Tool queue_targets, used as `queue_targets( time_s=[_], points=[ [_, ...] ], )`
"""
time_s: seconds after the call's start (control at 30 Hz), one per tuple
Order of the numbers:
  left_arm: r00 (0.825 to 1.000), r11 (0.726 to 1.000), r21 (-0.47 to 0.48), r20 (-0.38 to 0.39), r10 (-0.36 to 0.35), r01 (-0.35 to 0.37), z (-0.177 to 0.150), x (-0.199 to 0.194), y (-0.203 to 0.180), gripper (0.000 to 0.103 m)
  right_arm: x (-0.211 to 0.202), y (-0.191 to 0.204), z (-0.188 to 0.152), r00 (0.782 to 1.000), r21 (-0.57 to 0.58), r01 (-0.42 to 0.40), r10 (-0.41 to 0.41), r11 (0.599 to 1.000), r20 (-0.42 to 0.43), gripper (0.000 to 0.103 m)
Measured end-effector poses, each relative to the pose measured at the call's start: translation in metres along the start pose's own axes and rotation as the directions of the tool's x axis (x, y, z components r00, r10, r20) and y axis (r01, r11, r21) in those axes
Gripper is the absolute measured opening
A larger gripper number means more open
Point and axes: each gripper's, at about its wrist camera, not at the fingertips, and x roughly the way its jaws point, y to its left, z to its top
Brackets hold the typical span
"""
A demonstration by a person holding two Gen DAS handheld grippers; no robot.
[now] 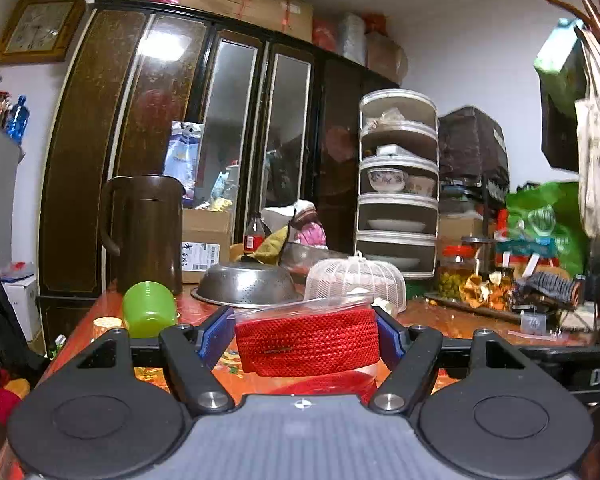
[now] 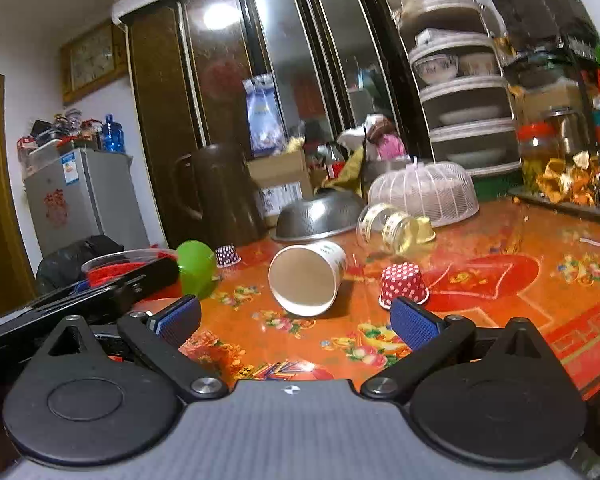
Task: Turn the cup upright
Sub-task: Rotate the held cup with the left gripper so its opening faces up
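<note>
In the left wrist view my left gripper [image 1: 306, 332] is shut on a clear plastic cup with red cord inside [image 1: 307, 344], held above the table; the same cup shows at the left of the right wrist view [image 2: 124, 262]. My right gripper [image 2: 296, 320] is open and empty just above the table. A white paper cup [image 2: 306, 280] lies on its side ahead of it, mouth toward the camera. A green cup [image 2: 196, 268] stands mouth down to its left and also shows in the left wrist view [image 1: 148, 308]. A clear glass cup [image 2: 392, 226] lies on its side behind.
An orange flowered tablecloth [image 2: 500, 280] covers the table. A red dotted paper liner [image 2: 404, 284] sits mouth down by the right finger. A steel colander [image 2: 320, 216], white mesh food cover [image 2: 424, 194], brown jug [image 2: 220, 196], boxes and jars crowd the back.
</note>
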Motion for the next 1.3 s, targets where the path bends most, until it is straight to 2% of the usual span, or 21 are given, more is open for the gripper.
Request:
queue_targets(
  time_s=[0.1,0.23,0.4,0.5,0.7,0.83,0.93,1.1,1.23,1.3],
  points=[
    [0.998,0.999,0.034,-0.048,0.033,-0.031,-0.003,0.001,-0.008,0.075,-0.006,-0.007,-0.002,1.0,0.029,0.015,-0.016,0.999,0.016,0.102],
    [0.996,0.999,0.041,-0.08,0.038,-0.035,-0.015,-0.006,-0.01,0.075,-0.01,-0.022,-0.008,1.0,0.092,0.025,-0.027,0.995,0.013,0.102],
    [0.997,0.996,0.078,-0.067,0.048,-0.043,-0.021,-0.009,-0.017,0.075,-0.011,-0.026,-0.014,0.999,0.097,0.043,-0.043,0.994,-0.005,0.102],
    [0.998,0.994,0.1,-0.033,0.048,-0.045,-0.026,-0.013,-0.019,0.075,-0.012,-0.027,-0.014,0.999,0.102,0.049,-0.049,0.994,-0.002,0.102],
    [0.999,0.994,0.105,0.008,0.032,-0.033,-0.031,-0.021,-0.016,0.076,-0.011,-0.025,-0.018,0.998,0.1,0.06,-0.059,0.993,-0.012,0.102],
    [1.0,0.995,0.096,-0.005,0.011,-0.011,-0.03,-0.022,-0.012,0.08,-0.008,-0.021,-0.019,0.998,0.082,0.063,-0.062,0.995,-0.02,0.102],
    [1.0,0.996,0.091,-0.017,-0.011,0.012,-0.03,-0.022,-0.008,0.089,-0.006,-0.017,-0.019,0.998,0.077,0.061,-0.059,0.995,-0.023,0.102],
    [1.0,0.994,0.104,-0.016,-0.026,0.028,-0.03,-0.025,-0.006,0.093,-0.004,-0.013,-0.018,0.998,0.064,0.057,-0.055,0.996,-0.027,0.102],
    [0.995,0.992,0.087,-0.037,-0.089,0.092,-0.025,-0.032,0.001,0.096,-0.003,-0.009,-0.017,0.998,0.044,0.064,-0.063,0.997,-0.03,0.102],
    [0.992,0.989,0.068,-0.014,-0.129,0.13,-0.018,-0.043,0.01,0.096,-0.005,-0.006,-0.015,0.997,0.036,0.067,-0.066,0.997,-0.03,0.102]
  ],
)
